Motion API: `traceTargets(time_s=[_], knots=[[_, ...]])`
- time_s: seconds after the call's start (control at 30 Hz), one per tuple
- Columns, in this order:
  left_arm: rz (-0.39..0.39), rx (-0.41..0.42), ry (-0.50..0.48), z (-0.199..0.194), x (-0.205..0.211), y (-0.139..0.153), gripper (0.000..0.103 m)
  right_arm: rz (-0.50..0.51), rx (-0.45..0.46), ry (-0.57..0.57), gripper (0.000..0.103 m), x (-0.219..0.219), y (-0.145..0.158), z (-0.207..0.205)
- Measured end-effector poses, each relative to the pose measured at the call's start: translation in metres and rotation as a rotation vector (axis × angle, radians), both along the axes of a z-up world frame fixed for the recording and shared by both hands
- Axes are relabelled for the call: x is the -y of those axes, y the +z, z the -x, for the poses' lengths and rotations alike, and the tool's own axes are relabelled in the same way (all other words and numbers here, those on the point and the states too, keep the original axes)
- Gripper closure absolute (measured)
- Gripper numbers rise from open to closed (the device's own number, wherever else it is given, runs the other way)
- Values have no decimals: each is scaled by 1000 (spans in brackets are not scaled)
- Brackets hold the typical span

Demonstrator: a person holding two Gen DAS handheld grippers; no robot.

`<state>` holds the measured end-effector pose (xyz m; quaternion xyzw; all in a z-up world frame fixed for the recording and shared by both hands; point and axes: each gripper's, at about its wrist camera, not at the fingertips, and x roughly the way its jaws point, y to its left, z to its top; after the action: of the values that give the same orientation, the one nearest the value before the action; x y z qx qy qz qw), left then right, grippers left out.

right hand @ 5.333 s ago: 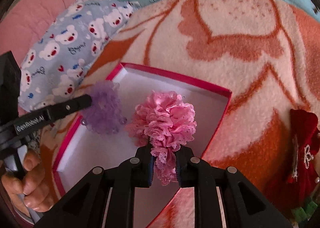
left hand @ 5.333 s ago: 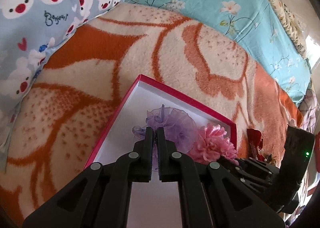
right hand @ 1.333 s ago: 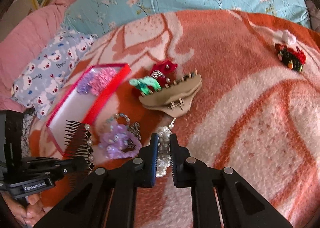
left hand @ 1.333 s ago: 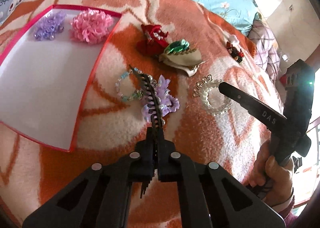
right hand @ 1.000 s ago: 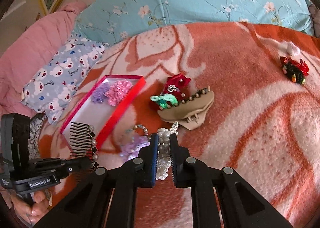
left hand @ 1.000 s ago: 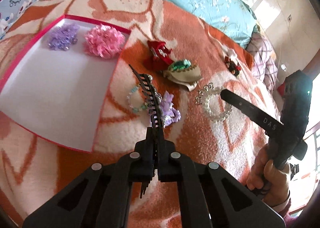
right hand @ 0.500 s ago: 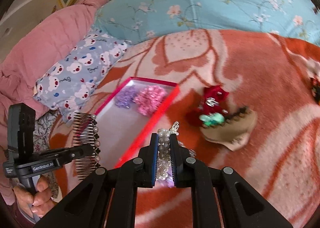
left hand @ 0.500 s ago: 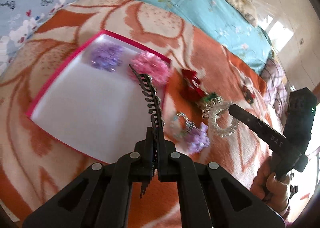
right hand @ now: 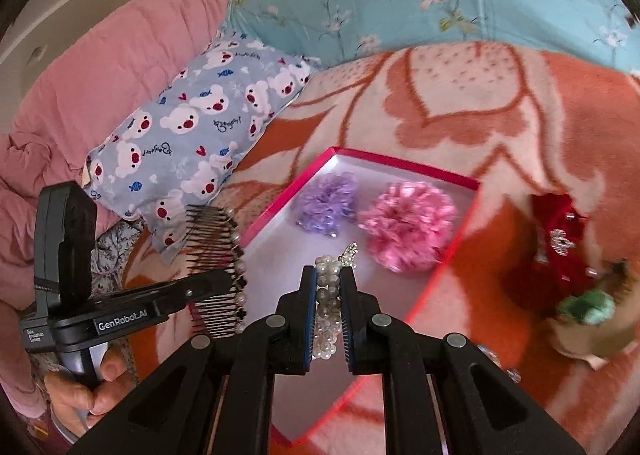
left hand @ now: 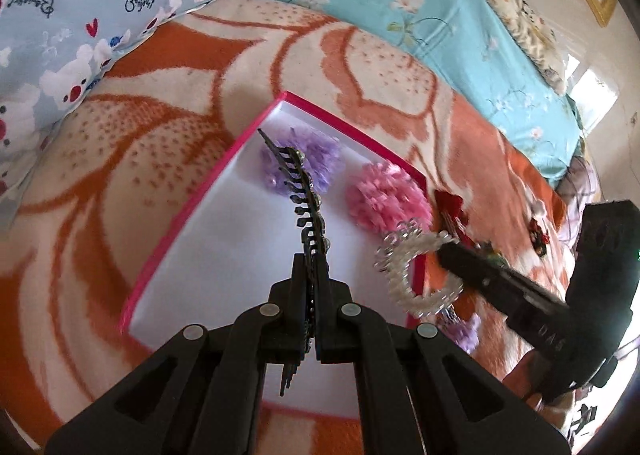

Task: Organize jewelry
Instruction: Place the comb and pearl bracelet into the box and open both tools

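Two claws each carry a piece above the pink-rimmed box [right hand: 280,211] lying on the orange blanket [left hand: 168,159]. The left claw [left hand: 314,279] is clamped on a black hair comb [left hand: 304,199] with pearl trim, held over the box's white floor. The right claw [right hand: 329,287] is clamped on a pearl hair tie [right hand: 328,279]. Inside the box, a purple scrunchie [right hand: 326,201] lies just beside a pink scrunchie [right hand: 408,223] at the far end.

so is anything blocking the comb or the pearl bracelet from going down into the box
Nothing visible. The hair comb and pearl bracelet hang over bare floor of the pink box; both scrunchies sit at its far end.
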<state>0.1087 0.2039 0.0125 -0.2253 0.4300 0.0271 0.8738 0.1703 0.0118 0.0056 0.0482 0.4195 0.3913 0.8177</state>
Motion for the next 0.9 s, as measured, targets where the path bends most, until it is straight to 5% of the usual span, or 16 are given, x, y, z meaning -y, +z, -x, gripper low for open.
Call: traceTargets(time_s=[0.63, 0.9], knots=[[60, -95, 12, -57, -17, -49, 102, 70, -115, -55, 92, -7, -65, -56], [5, -104, 7, -60, -14, -46, 100, 64, -120, -49, 87, -10, -65, -58]])
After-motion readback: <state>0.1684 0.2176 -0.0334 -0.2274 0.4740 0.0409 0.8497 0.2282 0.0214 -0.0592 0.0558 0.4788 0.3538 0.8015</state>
